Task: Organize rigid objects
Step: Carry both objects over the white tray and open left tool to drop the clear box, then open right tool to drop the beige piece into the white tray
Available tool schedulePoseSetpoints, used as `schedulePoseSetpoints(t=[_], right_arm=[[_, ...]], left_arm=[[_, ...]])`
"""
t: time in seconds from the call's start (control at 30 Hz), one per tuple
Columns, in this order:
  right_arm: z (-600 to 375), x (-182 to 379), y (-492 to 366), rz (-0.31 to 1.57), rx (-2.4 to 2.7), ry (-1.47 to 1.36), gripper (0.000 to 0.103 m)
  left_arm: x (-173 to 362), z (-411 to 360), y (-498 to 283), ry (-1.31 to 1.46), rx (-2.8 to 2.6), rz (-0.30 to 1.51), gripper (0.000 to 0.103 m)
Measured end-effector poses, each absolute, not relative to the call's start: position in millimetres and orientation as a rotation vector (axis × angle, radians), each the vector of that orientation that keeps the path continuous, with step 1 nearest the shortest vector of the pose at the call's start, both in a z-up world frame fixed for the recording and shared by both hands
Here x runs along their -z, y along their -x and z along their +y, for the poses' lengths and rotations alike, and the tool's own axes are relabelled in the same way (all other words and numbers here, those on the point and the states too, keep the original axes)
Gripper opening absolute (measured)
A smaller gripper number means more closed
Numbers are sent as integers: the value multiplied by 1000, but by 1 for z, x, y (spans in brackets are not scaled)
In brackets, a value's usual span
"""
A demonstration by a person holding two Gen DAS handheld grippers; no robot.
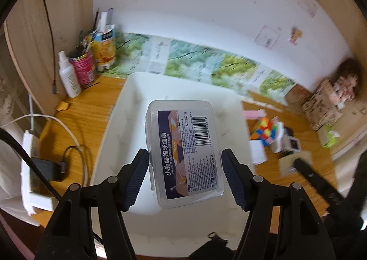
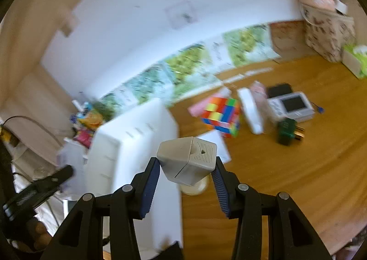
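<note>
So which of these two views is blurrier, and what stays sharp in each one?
Right wrist view: heavier motion blur, smearing the white bin and puzzle cube, while the grey block in the right gripper stays crisp. Left wrist view: milder blur at the edges, the clear plastic box in the left gripper with its label readable. Both show fisheye bending and dark corners.

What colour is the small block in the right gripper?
Pale grey-white block, clearest in the right wrist view.
</note>
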State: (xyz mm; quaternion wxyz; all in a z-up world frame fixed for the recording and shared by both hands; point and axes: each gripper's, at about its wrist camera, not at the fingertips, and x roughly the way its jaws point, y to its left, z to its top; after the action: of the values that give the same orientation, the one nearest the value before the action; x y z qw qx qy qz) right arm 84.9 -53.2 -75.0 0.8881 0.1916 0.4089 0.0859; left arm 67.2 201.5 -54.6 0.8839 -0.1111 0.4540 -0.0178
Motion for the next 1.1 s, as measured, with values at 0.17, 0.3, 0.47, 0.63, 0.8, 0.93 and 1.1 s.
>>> schedulePoseSetpoints(t=[0.17, 0.3, 0.47, 0.63, 0.8, 0.93, 1.1], right_arm=[[-30, 64, -81, 783, -293, -361, 47], [-11, 59, -78, 770, -376, -317, 47], [7, 60, -79, 786, -450, -264, 47], [21, 66, -81, 835, -510, -213, 47], [29, 68, -79, 864, -540, -174, 47], [30, 67, -75, 860, -555, -156, 47], [23, 64, -68, 838, -548, -145, 59]], left_arm=[[59, 210, -68, 170, -17, 972, 69], [66, 212, -71, 120, -77, 1017, 69], [81, 215, -73, 97, -138, 1088, 69], [90, 217, -73, 97, -177, 1137, 69], [94, 215, -71, 112, -173, 1156, 69], [88, 212, -68, 102, -186, 1117, 69], [80, 205, -65, 110, -183, 1059, 78]])
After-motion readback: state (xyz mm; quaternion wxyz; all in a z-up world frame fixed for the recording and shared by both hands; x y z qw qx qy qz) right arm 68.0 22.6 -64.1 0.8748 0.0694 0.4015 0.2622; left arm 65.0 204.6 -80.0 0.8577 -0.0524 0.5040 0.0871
